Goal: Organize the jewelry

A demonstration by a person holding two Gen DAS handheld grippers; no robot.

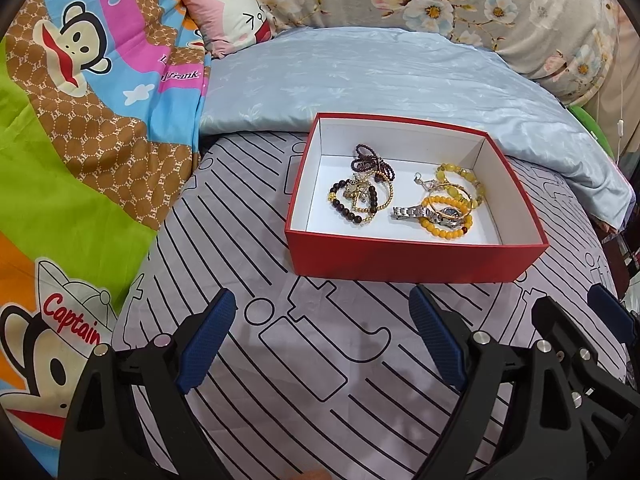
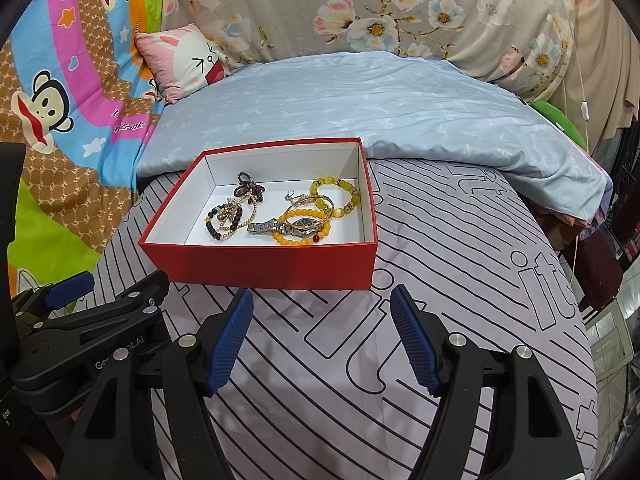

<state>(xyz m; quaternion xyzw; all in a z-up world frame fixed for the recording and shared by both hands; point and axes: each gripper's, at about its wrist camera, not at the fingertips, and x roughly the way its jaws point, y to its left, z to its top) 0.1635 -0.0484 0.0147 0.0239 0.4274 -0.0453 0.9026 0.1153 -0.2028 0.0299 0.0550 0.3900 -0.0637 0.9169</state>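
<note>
Still, some of what we see is hard to sort out: inside the open red cardboard box (image 1: 416, 258) with its white lining, the dark bead bracelets (image 1: 354, 202) on the left are tangled with a thin gold chain, and we cannot tell how many strands there are. On the right, the orange bead bracelet (image 1: 444, 216) lies over a silver metal wristwatch (image 1: 424, 213), partly hiding its band, with a pale yellow bead bracelet (image 1: 460, 178) just beyond them; a small silver piece between the heaps is too small to name.

From the left wrist we see the left gripper (image 1: 320, 338) with its blue-padded fingers spread wide and holding nothing, and the right gripper's black frame cut off at the right edge. From the right wrist we see the right gripper (image 2: 322, 338) likewise wide and empty, with the left tool's body at the near left, partly out of frame; this view also shows a white cord hanging at the far right.

All the jewelry lies in the box, which sits on the lilac bedsheet with black line print (image 1: 320, 380), beyond both sets of fingertips and apart from them. It stands far right of the left gripper and far left of the right gripper. A pale blue quilt (image 2: 360, 108) lies just behind the box.
</note>
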